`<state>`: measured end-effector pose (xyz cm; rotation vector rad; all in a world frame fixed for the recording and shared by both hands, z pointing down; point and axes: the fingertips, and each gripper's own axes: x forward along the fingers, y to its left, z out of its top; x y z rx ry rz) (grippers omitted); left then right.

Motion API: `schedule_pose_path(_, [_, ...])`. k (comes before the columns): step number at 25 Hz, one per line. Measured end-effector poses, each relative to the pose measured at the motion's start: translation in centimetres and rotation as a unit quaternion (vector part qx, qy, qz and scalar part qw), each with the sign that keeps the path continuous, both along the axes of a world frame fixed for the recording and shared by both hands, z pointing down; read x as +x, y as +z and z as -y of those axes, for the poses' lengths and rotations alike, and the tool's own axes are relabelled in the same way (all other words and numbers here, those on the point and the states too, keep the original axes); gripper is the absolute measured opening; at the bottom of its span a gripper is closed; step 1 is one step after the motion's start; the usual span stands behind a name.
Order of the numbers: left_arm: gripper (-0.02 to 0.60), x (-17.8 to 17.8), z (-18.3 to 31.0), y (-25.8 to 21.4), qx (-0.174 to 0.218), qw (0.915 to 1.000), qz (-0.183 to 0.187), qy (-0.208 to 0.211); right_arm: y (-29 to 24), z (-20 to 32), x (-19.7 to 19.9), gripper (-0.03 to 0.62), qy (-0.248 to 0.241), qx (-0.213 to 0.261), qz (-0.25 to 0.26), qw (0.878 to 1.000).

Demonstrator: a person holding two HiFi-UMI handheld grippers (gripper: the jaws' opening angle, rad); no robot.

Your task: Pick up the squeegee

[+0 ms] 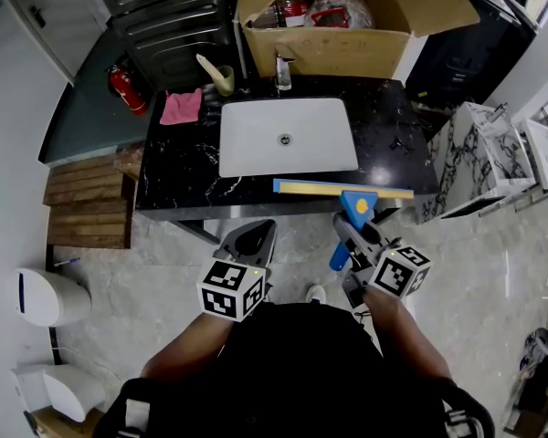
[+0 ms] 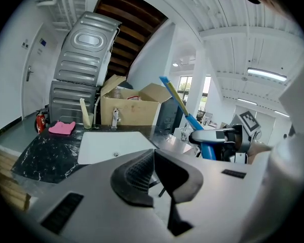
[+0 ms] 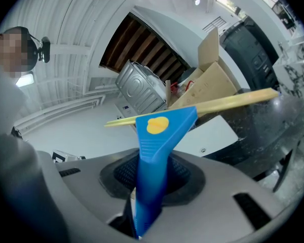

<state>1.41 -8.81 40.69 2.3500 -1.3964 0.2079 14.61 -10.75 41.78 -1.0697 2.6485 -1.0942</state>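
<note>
1. A blue plastic squeegee (image 1: 357,206) with a long yellow blade is held by its handle in the right gripper (image 1: 347,230).
2. In the right gripper view, the jaws of the right gripper (image 3: 149,181) are clamped on the squeegee's (image 3: 157,135) blue handle from both sides, and the triangular head with a yellow oval mark stands up beyond them.
3. In the head view, the yellow blade is seen lying crosswise over the front edge of the black marble-patterned countertop (image 1: 183,172), just in front of the white rectangular sink (image 1: 256,144).
4. In the left gripper view, the squeegee (image 2: 190,119) is seen raised in the air, clear of the countertop (image 2: 45,153), with the blade tilted upward.
5. The left gripper (image 1: 254,235) is held in front of the counter, beside the right one and apart from the squeegee.
6. The jaws of the left gripper (image 2: 153,158) are seen together, with nothing between them.
7. Behind the sink, a chrome faucet (image 1: 282,71) and an open brown cardboard box (image 1: 320,48) are found.
8. A pink cloth (image 1: 181,106) is laid on the countertop's back left corner, next to a beige cup (image 1: 224,79).
9. A red fire extinguisher (image 1: 128,88) is seen left of the cloth, off the counter.
</note>
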Motion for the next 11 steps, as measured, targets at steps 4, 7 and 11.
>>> schedule_pose_path(4, [0.017,0.37,-0.09,-0.32,0.005,1.0,0.005,0.003,0.03,0.14,0.09,0.102,-0.001,-0.003,0.018,1.0])
schedule_pose_path(7, [0.017,0.36,-0.09,-0.2,0.003,1.0,0.009,0.001,0.18,0.15,0.16,0.102,-0.003,-0.004,0.024,1.0])
schedule_pose_path(11, [0.017,0.72,0.08,-0.37,0.006,0.9999,0.011,0.001,0.22,0.19,0.61,0.101,-0.007,-0.002,0.021,1.0])
